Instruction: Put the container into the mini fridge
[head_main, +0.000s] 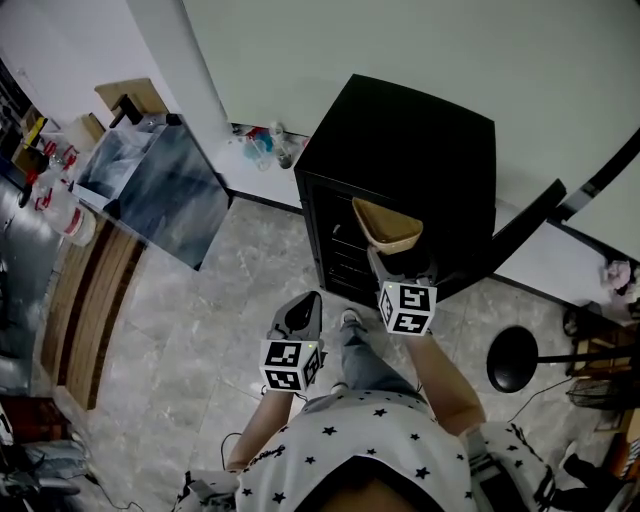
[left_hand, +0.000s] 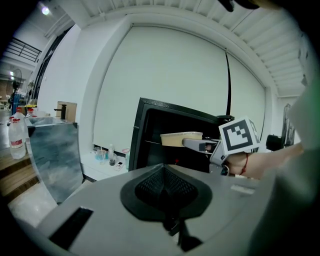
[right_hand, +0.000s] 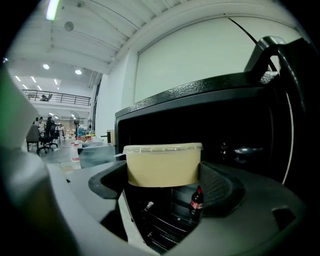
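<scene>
Holding the tan, lidded container (right_hand: 162, 162) by its two sides, the right tongs (right_hand: 162, 179) had it hanging at the mouth of the black mini fridge (head_main: 420, 140), not yet resting on anything. In the head view the fridge stood at twelve o'clock from the person. The left tongs (left_hand: 164, 186) hung low, at about eight o'clock from the right pair. Their jaws were pressed together with nothing between them.

The grip looked like the first weak point. The pads met only the tapered wall below the rim, so a jolt or a slackened squeeze could probably let the tub slide down and drop onto the floor (head_main: 250, 270) in front of the fridge.

The second risk was the opening itself. The lid sat close under the upper frame in the right gripper view, so a push forward at too high a line could catch the rim and tip the tub or pop its lid.

Lower down, at five o'clock from the container, a small dark bottle (right_hand: 196, 202) stood beside the wire shelves (right_hand: 165, 222). Lowering blindly there might knock it over.

The open door (head_main: 530, 222), at three o'clock, could also swing against the arm if it were nudged.
</scene>
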